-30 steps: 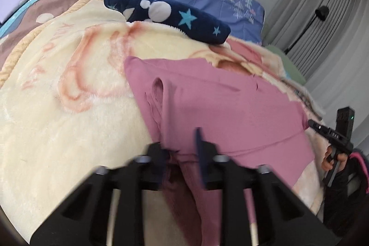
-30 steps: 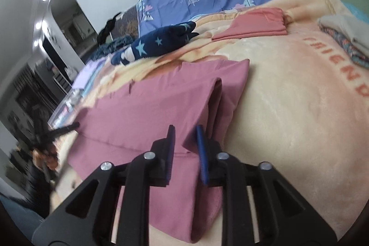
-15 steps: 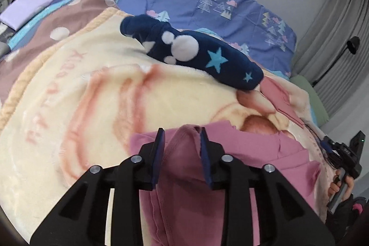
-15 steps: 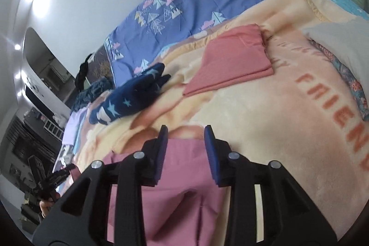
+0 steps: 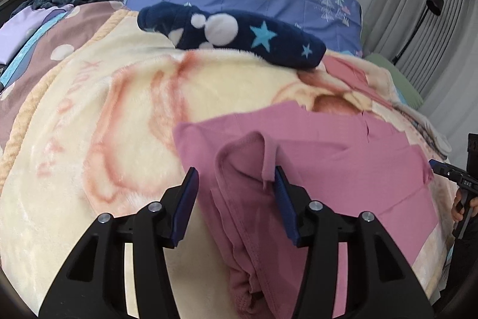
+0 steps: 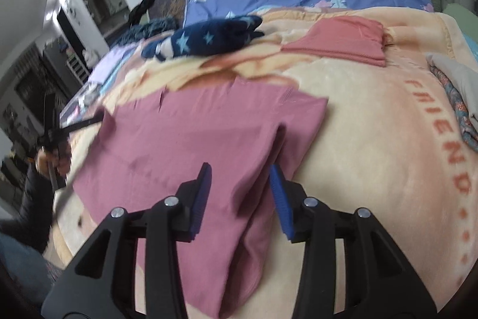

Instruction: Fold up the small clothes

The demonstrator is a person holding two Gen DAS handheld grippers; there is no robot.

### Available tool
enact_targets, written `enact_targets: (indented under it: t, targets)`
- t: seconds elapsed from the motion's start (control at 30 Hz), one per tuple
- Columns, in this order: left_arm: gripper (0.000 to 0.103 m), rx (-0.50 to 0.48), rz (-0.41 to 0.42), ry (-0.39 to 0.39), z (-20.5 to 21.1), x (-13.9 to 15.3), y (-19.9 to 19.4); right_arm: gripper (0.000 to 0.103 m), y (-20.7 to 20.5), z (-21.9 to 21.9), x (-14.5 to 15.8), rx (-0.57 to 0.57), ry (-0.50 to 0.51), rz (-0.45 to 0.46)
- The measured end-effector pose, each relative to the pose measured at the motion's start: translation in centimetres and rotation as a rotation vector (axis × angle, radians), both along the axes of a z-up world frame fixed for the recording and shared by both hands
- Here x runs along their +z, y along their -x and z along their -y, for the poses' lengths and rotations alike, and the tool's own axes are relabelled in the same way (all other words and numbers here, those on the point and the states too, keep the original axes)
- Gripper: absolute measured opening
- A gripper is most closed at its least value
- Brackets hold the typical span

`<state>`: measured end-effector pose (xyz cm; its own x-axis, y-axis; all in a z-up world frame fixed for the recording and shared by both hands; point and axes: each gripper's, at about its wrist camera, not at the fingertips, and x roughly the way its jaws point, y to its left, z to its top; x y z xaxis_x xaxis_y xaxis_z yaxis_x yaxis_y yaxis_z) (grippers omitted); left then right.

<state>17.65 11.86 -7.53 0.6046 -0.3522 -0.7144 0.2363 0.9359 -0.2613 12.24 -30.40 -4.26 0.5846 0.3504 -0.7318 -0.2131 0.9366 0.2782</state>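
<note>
On the cream fleece blanket (image 5: 89,115) covering the bed, the pink garment (image 5: 322,157) lay folded over on itself, its doubled edge nearest both cameras; half a second earlier each gripper had been pinched close on a raised fold of that cloth, and now the left gripper (image 5: 233,196) and the right gripper (image 6: 240,193) both stood with jaws spread wide and nothing clamped between them; the fabric had dropped back onto the blanket, though a small peak of it leaned against the inner face of the left gripper's right finger (image 5: 283,199), and a ridge of cloth sat between the right gripper's blue pads (image 6: 277,193). That release suggested one fold had been carried over and let go, so a further fold probably remained before the piece matched the salmon folded garment (image 6: 340,41) farther up the bed; the navy star-patterned fleece item (image 5: 233,35) lay beyond, well apart.

What kind of garment the pink piece was could not be told; its near end ran under the gripper bodies and out of frame in both views; whether the lower layers lay square was hidden by the top layer. The right view was slightly motion-blurred at its left side, where the other gripper and the hand holding it appeared only as a dark smear.
</note>
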Motion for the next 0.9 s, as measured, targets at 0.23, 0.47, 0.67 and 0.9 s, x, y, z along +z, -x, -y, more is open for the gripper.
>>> enact_targets:
  t: [0.23,0.47,0.67,0.9]
  targets:
    - [0.005,0.035,0.016,0.092,0.2,2.1,-1.8,0.001,-2.5,0.8,2.2,-0.075,-0.18,0.06]
    - [0.024,0.114,-0.019,-0.007,1.5,1.1,-5.5,0.037,-9.3,5.7,0.0,-0.328,-0.405,0.014]
    - [0.038,0.018,-0.009,0.032,1.3,0.1,-5.3,0.044,-9.3,5.7,-2.1,-0.265,-0.319,-0.04]
    - [0.038,-0.098,-0.035,-0.038,4.3,-0.3,-8.2,0.047,-12.1,3.8,-2.0,-0.181,-0.27,-0.062]
